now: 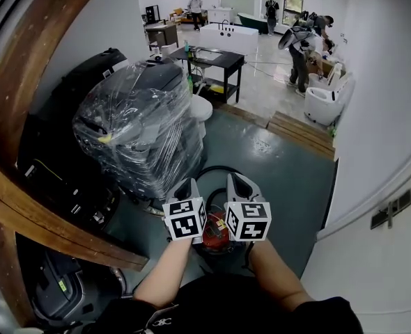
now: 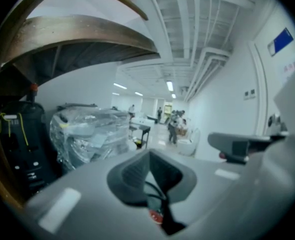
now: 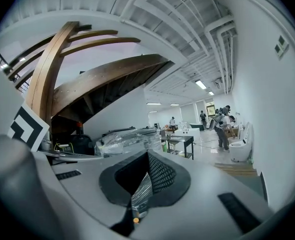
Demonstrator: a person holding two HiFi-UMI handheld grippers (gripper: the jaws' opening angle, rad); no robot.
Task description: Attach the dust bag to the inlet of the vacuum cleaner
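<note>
Vacuum cleaner (image 1: pixel 215 236): one, red, below my two grippers; left gripper (image 1: pixel 187 184) and right gripper (image 1: pixel 237 180) both have jaws closed together

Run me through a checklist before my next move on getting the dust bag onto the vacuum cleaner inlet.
1. Left gripper shut, nothing seen in it: ok.
2. Right gripper shut: ok.
3. Dust bag located: not ok, none can be picked out in any view.
4. Red vacuum cleaner in view: ok, on the floor below both grippers, partly hidden.
5. Inlet exposed: cannot tell.
</note>
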